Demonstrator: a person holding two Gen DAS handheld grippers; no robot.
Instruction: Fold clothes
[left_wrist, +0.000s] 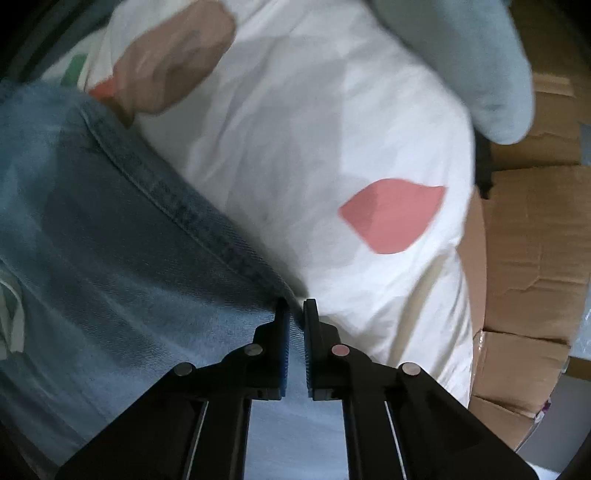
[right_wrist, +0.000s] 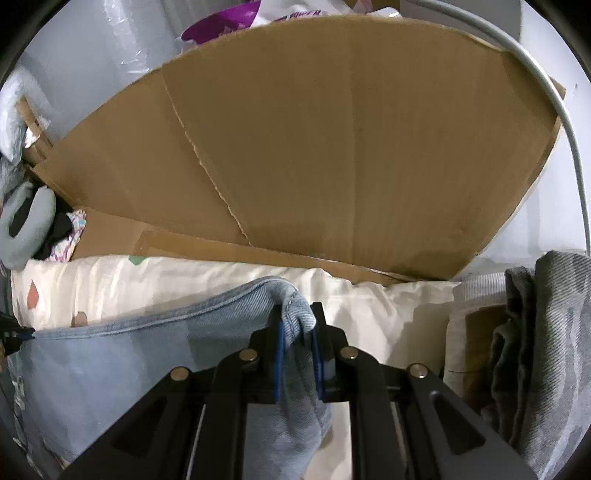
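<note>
Here the pale blue jeans (stitched hem showing) are lying on the patterned white sheet, both left tongs and right tongs clamping their denim edge.

The jeans are light blue denim, a woven twill with a matt, slightly rough face and a stitched hem. Beneath them the bed sheet is smooth white cotton-like cloth, matt, printed with flat pink and brown shapes. The cardboard sheet is brown paperboard, dull, creased and torn along one line. The right claw is matt black plastic with blue pads and shiny metal pins. Beside the sheet's right edge lies a grey garment of coarse, ribbed-looking cloth.
</note>
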